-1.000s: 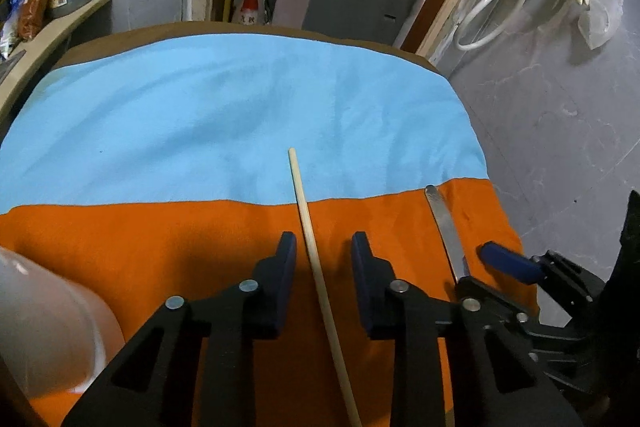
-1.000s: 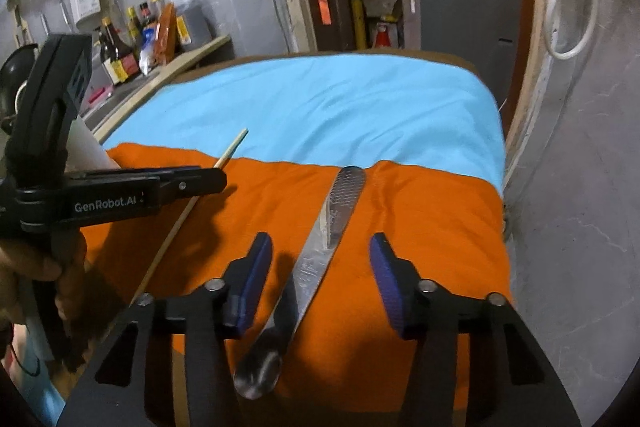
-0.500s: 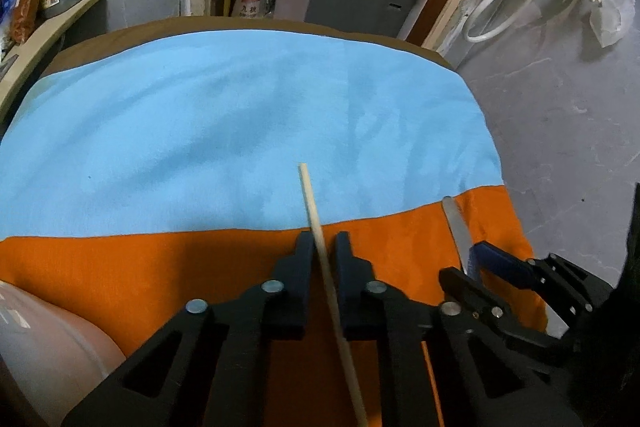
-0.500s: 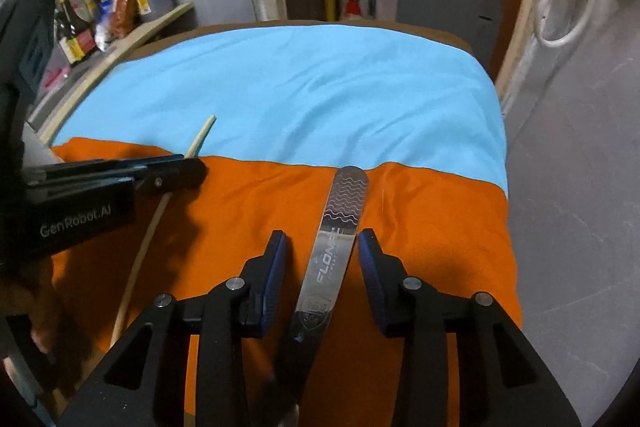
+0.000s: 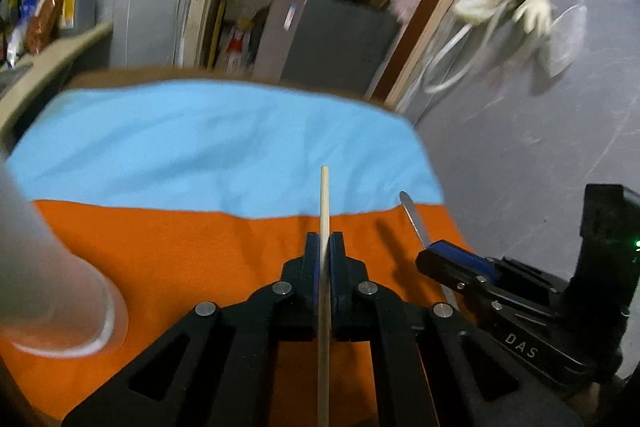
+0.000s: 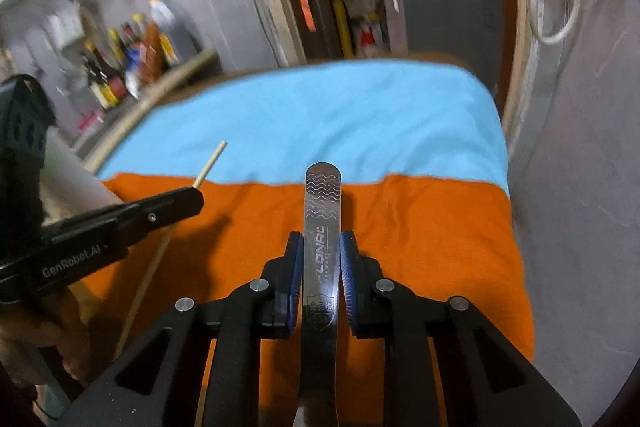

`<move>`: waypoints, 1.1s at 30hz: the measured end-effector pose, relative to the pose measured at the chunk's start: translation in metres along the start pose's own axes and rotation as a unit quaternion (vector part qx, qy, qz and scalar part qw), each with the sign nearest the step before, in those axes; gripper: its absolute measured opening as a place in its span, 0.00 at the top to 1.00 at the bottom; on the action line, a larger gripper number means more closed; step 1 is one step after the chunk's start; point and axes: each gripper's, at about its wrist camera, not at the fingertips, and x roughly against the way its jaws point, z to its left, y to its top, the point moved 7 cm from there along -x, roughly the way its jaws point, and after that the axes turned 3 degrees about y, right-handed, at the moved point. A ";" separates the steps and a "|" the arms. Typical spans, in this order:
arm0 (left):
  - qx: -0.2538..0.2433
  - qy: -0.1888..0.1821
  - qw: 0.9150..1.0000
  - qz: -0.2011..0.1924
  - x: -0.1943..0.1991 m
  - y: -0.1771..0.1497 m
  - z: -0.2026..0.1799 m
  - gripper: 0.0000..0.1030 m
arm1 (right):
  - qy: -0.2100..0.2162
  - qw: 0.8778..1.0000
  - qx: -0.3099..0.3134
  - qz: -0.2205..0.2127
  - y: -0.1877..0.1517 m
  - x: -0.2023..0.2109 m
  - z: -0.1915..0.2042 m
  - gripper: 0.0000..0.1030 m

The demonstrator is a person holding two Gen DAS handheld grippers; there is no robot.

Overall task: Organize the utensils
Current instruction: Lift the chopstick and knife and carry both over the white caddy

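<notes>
My left gripper [image 5: 325,239] is shut on a pale wooden chopstick [image 5: 324,203], which runs straight out past the fingertips and hangs above the orange cloth [image 5: 180,255]. The right wrist view shows the same chopstick [image 6: 210,163] sticking out of the left gripper [image 6: 192,201] at the left. My right gripper [image 6: 320,239] is closing its jaws on the handle of a steel utensil [image 6: 322,203] with a wave pattern. Both blue pads touch the handle's edges, and it casts a shadow on the cloth. The utensil's near end is hidden under the gripper. Its tip [image 5: 412,215] shows at the right.
A translucent plastic cup [image 5: 52,287] stands on the orange cloth at the near left. A light blue cloth [image 6: 320,115] covers the table's far half. A shelf with bottles [image 6: 120,67] runs along the left. Behind the table are a grey cabinet [image 5: 332,43] and a wall.
The left jaws closed onto the chopstick and raised it off the cloth. The right jaws narrowed from wide apart to touching the steel handle, which now sits straight between them.
</notes>
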 end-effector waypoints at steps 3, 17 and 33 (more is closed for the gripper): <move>-0.003 -0.010 0.999 -0.033 0.017 0.000 -0.007 0.98 | 0.012 0.998 0.013 -0.055 0.004 0.020 0.007 0.84; -0.010 -0.039 0.993 -0.110 0.056 0.001 -0.018 0.98 | 0.036 0.987 0.041 -0.151 0.013 0.052 0.025 0.84; 0.020 -0.050 0.974 -0.220 0.136 0.044 0.001 0.98 | 0.093 0.955 0.038 -0.279 0.063 0.102 0.075 0.84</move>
